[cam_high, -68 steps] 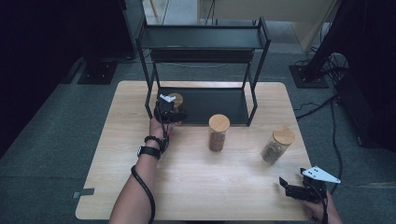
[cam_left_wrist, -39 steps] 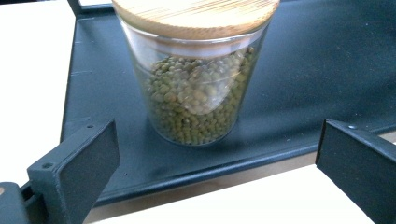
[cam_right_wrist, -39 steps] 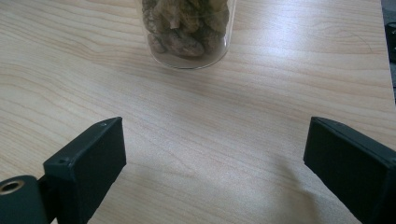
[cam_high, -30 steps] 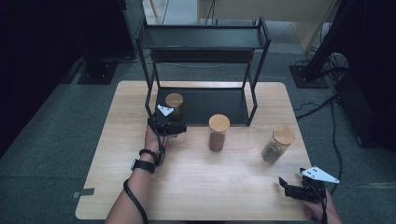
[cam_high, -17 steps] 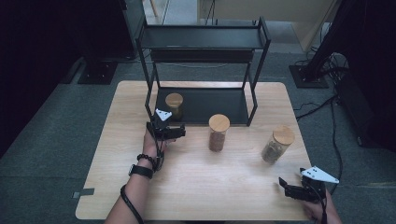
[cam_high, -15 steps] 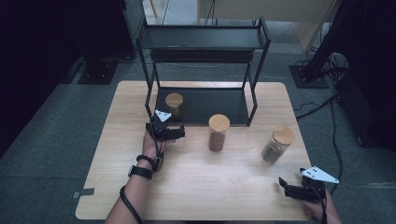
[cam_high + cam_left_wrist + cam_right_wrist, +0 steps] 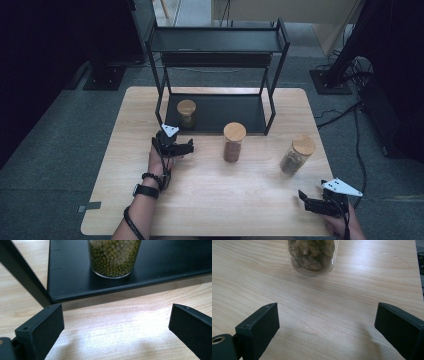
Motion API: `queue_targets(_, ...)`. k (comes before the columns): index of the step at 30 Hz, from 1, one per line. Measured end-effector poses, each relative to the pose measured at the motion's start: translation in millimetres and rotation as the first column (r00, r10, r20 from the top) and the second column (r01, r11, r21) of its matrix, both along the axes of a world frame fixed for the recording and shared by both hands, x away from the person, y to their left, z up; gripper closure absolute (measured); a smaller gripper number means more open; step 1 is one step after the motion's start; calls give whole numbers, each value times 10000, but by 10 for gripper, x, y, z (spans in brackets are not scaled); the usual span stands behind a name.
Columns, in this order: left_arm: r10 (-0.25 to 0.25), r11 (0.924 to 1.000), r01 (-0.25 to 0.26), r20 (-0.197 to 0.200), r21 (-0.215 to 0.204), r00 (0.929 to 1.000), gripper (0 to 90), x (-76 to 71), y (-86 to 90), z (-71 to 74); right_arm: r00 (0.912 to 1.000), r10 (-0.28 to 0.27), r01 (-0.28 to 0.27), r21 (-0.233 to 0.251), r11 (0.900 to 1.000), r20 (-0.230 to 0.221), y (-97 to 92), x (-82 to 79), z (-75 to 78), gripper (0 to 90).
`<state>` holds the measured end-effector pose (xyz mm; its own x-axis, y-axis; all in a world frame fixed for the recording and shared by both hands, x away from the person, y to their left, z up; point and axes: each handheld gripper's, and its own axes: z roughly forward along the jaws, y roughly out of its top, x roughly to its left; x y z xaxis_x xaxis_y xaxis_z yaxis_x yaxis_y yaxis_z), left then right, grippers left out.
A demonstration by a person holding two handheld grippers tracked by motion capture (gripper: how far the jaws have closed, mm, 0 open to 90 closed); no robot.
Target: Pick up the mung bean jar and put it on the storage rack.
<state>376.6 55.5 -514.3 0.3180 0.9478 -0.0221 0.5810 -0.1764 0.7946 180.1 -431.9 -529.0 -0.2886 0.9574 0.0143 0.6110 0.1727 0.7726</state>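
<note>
Jar of green beans [image 7: 186,113] now stands on the rack's bottom shelf [image 7: 220,107]; left gripper [image 7: 176,147] has drawn back onto the table, jaws spread, empty. Placement looks finished. Right gripper [image 7: 314,202] idle near table edge, jaws spread, facing the nut jar [image 7: 297,154].

From overhead on the person's side, one camera looks forward and down over the whole desk [image 7: 210,200], while each tool's camera sits low and close, facing a jar just ahead; all share the desk's wooden top.
</note>
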Motion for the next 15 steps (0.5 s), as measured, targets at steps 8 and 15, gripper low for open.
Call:
queue_targets(8,-39,10000,38,113,18,9999,3,-128,35,1,10000,6,-6,-16,10000,7,1,0,0,52)
queue_targets(15,-74,10000,74,162,4,9998,2,-219,66,-17,10000,4,-4,-29,10000,24,3,-2,-1,52)
